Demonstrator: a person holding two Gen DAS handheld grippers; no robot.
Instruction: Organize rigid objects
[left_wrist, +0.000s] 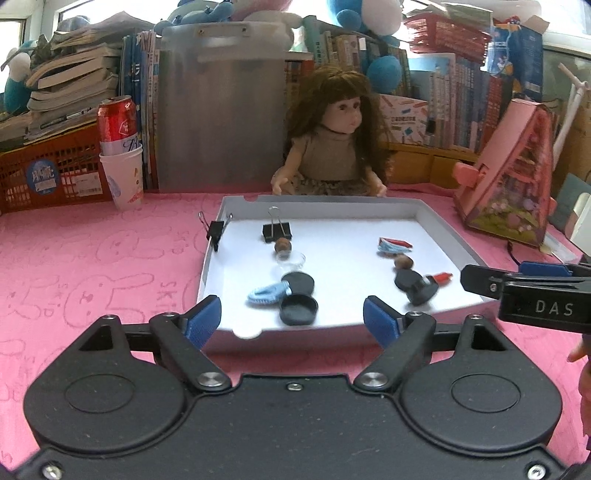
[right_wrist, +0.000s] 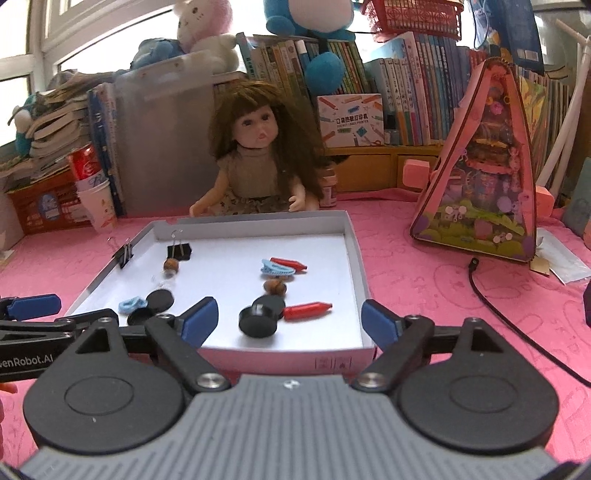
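1. Left gripper (left_wrist: 291, 319): fingers spread wide, nothing between them, hovering at the near edge of the white box lid (left_wrist: 443, 218).
2. Right gripper (right_wrist: 290, 319): fingers also spread wide, nothing held, over the near right part of the lid (right_wrist: 356, 251).
3. The lid sits on the pink counter (left_wrist: 92, 258), in front of a seated doll (left_wrist: 332, 136).
4. Left column in the lid, far to near: black binder clip (left_wrist: 277, 230) standing with handles up, brown nut (left_wrist: 283, 244), small clear glass bottle (left_wrist: 291, 260), flat black disc (left_wrist: 298, 283), black cap (left_wrist: 299, 309), with a light blue hair clip (left_wrist: 266, 293) just beside the disc.
5. Right column: blue clip (right_wrist: 276, 269) touching a red crayon (right_wrist: 289, 263), brown nut (right_wrist: 275, 286), black round lid piece (right_wrist: 260, 317), second red crayon (right_wrist: 307, 309) just beside it.
6. Another binder clip (left_wrist: 215, 232) is clamped on the left wall of the lid.
7. Red soda can (left_wrist: 117, 122) stands in a white paper cup (left_wrist: 123, 177), far left on the counter.
8. Pink triangular toy house (right_wrist: 484, 184) is right of the lid, with a black cable (right_wrist: 491, 295) on the counter near it.
9. Books (right_wrist: 406, 85) and plush toys fill the back.
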